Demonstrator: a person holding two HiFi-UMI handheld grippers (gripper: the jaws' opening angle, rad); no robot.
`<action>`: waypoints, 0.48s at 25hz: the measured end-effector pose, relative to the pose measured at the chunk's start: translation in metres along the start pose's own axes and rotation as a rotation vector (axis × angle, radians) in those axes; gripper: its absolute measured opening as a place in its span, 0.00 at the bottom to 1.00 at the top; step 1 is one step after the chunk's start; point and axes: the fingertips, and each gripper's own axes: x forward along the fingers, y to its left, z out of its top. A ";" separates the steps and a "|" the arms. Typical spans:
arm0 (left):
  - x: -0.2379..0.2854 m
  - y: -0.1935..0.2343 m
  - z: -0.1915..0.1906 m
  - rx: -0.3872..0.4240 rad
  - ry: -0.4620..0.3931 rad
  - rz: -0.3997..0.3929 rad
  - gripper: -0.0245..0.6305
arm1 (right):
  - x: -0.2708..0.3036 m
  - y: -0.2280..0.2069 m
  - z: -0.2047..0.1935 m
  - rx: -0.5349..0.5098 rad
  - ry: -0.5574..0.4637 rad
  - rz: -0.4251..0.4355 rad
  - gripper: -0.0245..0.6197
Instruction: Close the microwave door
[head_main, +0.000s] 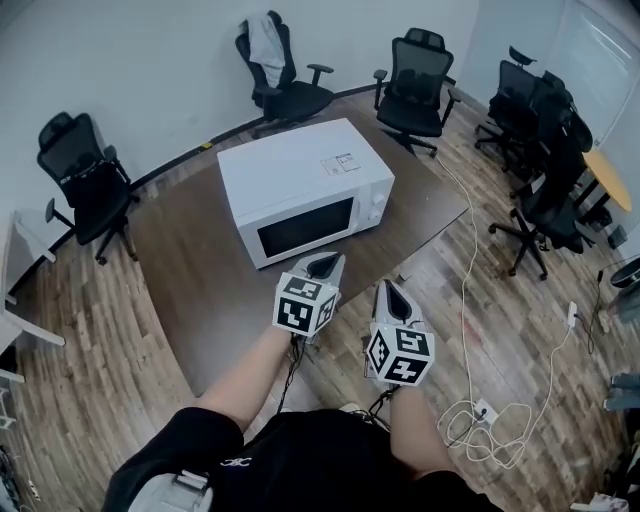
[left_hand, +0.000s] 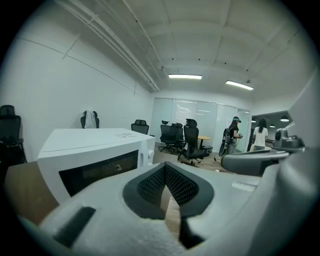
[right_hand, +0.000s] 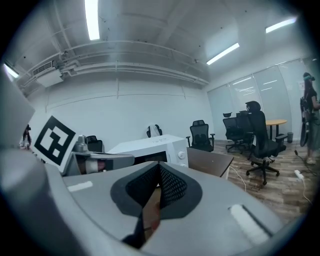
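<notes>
The microwave stands on the table, door shut. In front of it, the left gripper and right gripper are closed, holding nothing.

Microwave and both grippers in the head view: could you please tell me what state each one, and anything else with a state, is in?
Microwave door: closed, flush with the front.
Left gripper: jaws together, empty, clear of the microwave.
Right gripper: jaws together, empty.
White cable: slack on the floor, looped at its near end.
Office chair: unoccupied, a garment draped over its back.
</notes>
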 end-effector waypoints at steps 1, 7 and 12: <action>-0.010 -0.002 -0.002 0.006 0.000 -0.009 0.06 | -0.002 0.005 0.000 -0.005 -0.003 0.000 0.05; -0.063 -0.009 -0.005 0.022 -0.010 -0.053 0.06 | -0.010 0.031 -0.004 -0.039 0.003 -0.009 0.05; -0.088 -0.010 0.002 0.035 -0.033 -0.076 0.06 | -0.013 0.051 -0.009 -0.056 0.006 -0.019 0.05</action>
